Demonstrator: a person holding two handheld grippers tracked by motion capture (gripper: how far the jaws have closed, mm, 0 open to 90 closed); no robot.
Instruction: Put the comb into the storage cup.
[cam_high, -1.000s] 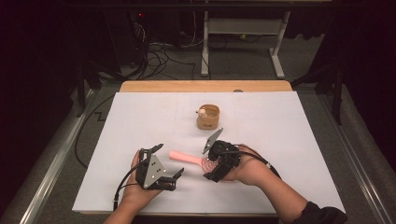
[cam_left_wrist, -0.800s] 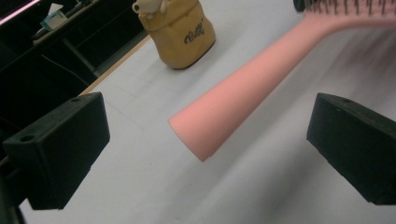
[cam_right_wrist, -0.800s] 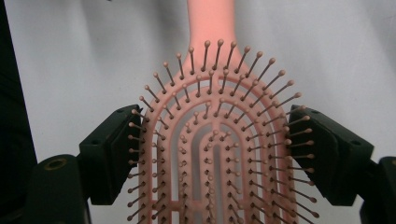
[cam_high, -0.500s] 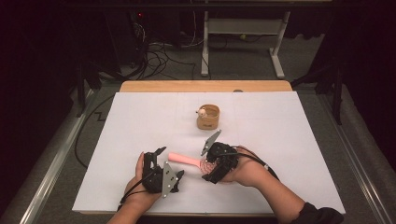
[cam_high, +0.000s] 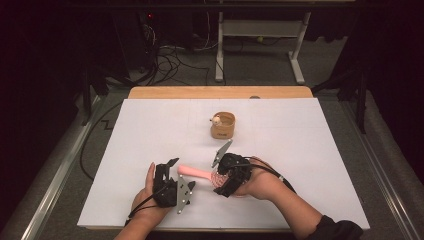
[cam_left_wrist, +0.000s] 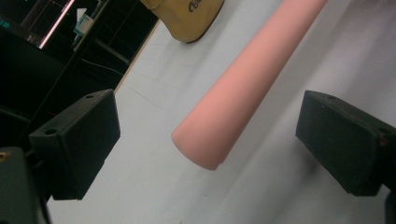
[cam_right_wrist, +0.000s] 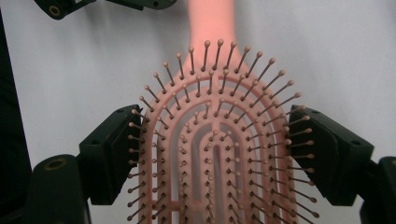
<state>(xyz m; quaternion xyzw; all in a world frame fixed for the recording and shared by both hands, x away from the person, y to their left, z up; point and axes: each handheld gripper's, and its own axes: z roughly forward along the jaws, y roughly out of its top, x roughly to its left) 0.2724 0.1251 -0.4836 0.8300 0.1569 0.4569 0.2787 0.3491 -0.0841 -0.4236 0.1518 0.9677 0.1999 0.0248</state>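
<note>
A pink hairbrush (cam_high: 194, 173) hovers just over the white table. My right gripper (cam_right_wrist: 215, 154) is shut on the bristled head (cam_right_wrist: 212, 140), a pad on each side edge. The round handle (cam_left_wrist: 247, 79) points to the left, and its free end sits between the pads of my left gripper (cam_left_wrist: 212, 140). A gap shows on both sides, so the pads do not touch it. Those jaws have just been closing a little. From above, the left gripper (cam_high: 171, 169) and right gripper (cam_high: 218, 179) face each other near the front edge.
A small tan wooden cup (cam_high: 223, 125) with a little pale object inside stands at mid-table beyond the hands. The white sheet (cam_high: 310, 150) covers the table. Cables and a desk frame lie on the floor beyond the far edge.
The left hand has rolled, so its grey plate now faces the right. It has edged in around the handle's end. The right hand and brush have hardly moved.
</note>
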